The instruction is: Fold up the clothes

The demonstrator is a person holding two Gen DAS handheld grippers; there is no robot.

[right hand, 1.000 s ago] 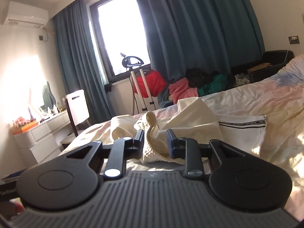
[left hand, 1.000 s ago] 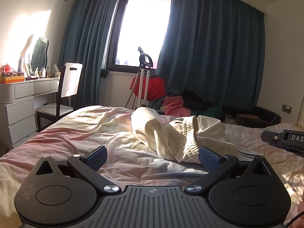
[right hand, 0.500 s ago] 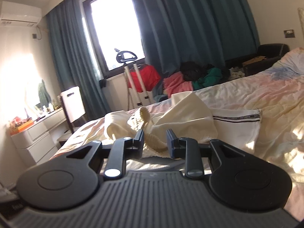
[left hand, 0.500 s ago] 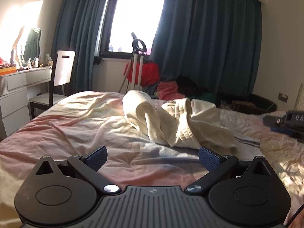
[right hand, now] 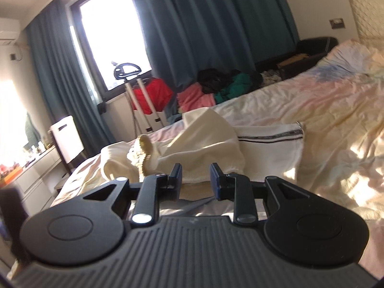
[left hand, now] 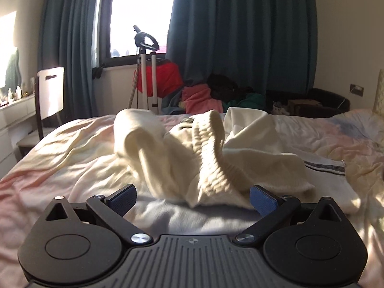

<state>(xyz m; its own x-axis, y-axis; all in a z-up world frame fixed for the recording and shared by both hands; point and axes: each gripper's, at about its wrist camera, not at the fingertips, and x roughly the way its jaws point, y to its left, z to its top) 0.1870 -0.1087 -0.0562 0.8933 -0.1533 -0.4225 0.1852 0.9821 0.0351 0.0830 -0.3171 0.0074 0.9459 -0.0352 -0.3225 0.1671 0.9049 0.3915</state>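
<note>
Left wrist: cream garment point(left hand: 204, 153) crumpled on bed point(left hand: 72, 148), tools apart.

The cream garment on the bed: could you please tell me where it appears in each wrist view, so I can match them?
Left wrist: the cream garment lies crumpled at centre frame, just beyond the open left gripper.
Right wrist: it sits left of centre, just past the right gripper.
Shared landmark: the red bag under the window.
</note>
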